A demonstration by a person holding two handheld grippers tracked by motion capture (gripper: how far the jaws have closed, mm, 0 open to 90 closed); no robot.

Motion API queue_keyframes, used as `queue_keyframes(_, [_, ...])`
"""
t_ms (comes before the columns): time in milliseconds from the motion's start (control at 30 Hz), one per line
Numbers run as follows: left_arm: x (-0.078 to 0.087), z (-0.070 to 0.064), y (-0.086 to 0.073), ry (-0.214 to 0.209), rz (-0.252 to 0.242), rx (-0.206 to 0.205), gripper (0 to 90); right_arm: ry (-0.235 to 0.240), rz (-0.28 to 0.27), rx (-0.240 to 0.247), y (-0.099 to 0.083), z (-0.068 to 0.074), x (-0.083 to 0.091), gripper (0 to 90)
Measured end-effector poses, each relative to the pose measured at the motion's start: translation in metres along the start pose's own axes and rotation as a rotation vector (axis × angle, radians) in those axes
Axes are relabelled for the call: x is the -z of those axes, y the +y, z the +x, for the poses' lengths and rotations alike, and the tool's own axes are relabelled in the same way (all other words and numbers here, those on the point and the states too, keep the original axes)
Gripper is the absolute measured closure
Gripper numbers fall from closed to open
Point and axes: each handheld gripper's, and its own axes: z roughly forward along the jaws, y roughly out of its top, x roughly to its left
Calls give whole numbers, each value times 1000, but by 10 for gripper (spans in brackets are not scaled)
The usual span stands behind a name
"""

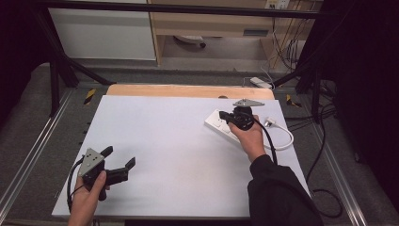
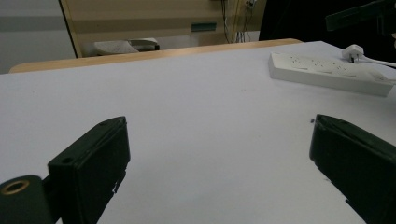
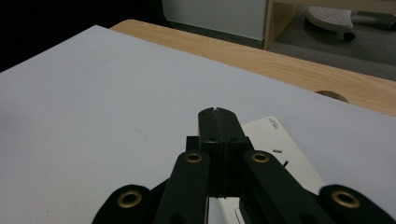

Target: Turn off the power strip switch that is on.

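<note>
Faintly, unreadable print on white power strip (image 3: 275, 140), white table (image 1: 179, 155)

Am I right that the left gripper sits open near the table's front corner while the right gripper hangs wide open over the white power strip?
Not quite. The right gripper is shut, not wide open: the right gripper view shows its jaws pressed together above the white power strip. The rest holds: the left gripper sits open near the table's front corner.

Soft, even overhead light on the table (image 1: 179, 141), dark surroundings, slightly grainy pictures, faint shadows.
</note>
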Motion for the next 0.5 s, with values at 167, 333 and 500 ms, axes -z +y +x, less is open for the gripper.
queue_keyframes(167, [0, 0, 0, 1, 0, 0, 48, -9, -19, 6, 1, 0, 11, 900])
queue_keyframes(333, [0, 0, 0, -1, 1, 0, 48, -21, -43, 0, 1, 0, 22, 853])
queue_keyframes(500, [0, 1, -1, 1, 1, 5, 49, -28, -67, -23, 0, -3, 35, 778])
